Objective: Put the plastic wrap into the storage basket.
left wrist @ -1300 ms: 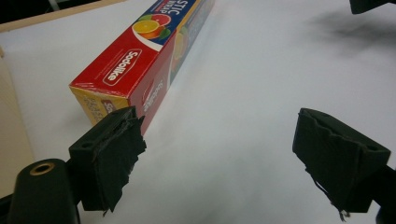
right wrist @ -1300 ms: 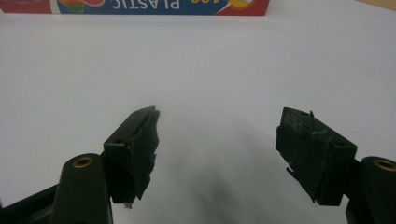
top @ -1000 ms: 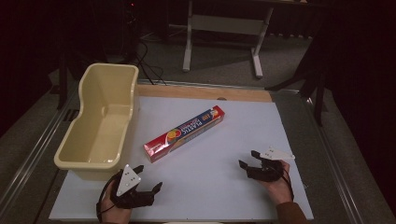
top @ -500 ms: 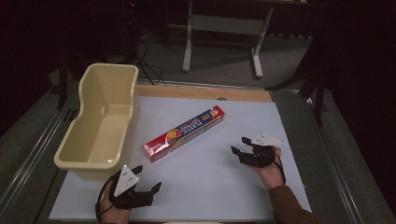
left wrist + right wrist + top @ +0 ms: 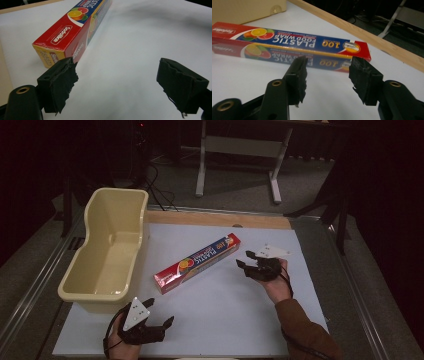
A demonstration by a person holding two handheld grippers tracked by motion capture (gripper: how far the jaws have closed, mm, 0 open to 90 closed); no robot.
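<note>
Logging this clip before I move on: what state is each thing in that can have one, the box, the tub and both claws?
Plastic wrap box: closed, lying flat and diagonal on the white mat, untouched.
Cream tub: upright, empty, at the mat's left edge.
Left claw: open, nothing between its jaws, near the box's red end.
Right claw: open but has just been narrowing, nothing between its jaws, aimed at the box's side.

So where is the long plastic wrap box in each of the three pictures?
High view: plastic wrap box lies slantwise mid-table, right of the tub.
Left gripper view: upper left, red end nearest.
Right gripper view: across the upper half.
Shared landmark: its orange fruit picture.
</note>
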